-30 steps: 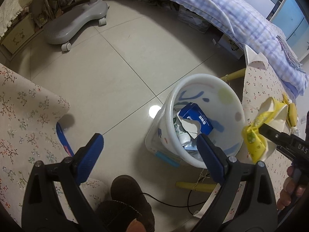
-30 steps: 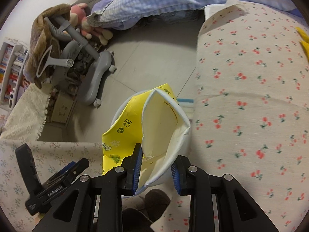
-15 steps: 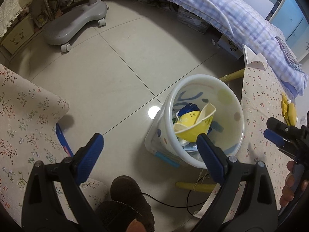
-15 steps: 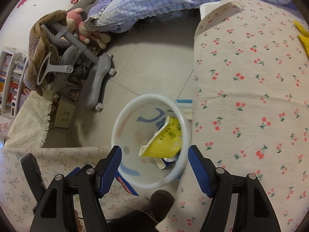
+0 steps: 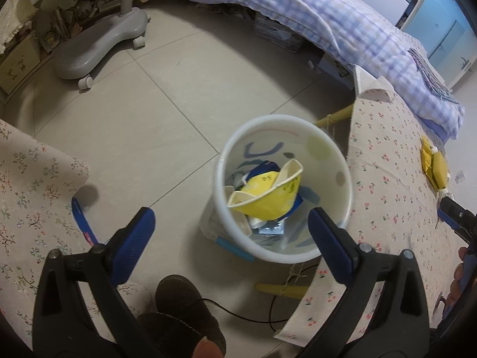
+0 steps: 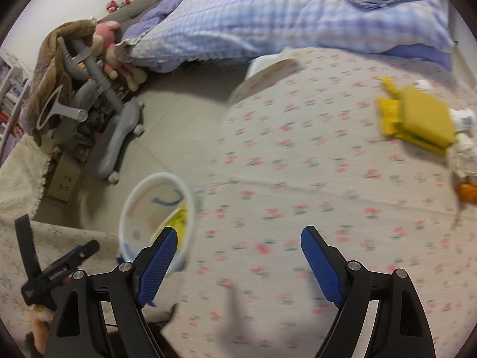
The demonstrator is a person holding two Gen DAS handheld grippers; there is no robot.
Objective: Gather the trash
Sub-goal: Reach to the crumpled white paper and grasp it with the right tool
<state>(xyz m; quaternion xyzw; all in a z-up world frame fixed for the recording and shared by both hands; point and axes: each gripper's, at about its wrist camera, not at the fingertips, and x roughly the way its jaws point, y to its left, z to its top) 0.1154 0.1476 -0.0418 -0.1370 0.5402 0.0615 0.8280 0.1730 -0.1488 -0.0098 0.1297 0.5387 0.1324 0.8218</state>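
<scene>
- Left wrist view: the left claw (image 5: pixel 229 226) stands wide open above the tiled floor (image 5: pixel 149 113), with nothing between its blue pads; its jaws have just opened slightly further.
- The white bin (image 5: pixel 342 179) sits on the floor just beside the near-left edge of the floral-cloth surface (image 5: pixel 387 208).
- The yellow carton (image 5: pixel 265 197) lies inside the bin, tilted, on top of blue and white wrappers (image 5: pixel 268 226).
- A folded yellow item (image 5: pixel 433 165) rests on the surface at the far right, well apart from the bin.
- The right claw (image 5: pixel 453 211) shows only partly at the right edge, over the surface.
- A grey chair base (image 5: pixel 98 44) stands on the floor at the far left; a checked quilt (image 5: pixel 342 21) covers the bed beyond.
- Right wrist view: the right claw (image 6: pixel 238 256) is open wide and holds nothing; its jaws have just been opening. It hangs over the surface (image 6: pixel 298 164), with the picture blurred.
- The bin (image 6: pixel 131 208) appears at the left, partly behind the claw's left finger, with the yellow carton (image 6: pixel 179 217) visible inside.
- The folded yellow item (image 6: pixel 417 119) lies on the surface at the far right.
- The left claw (image 6: pixel 59 268) shows at the near left edge.
</scene>
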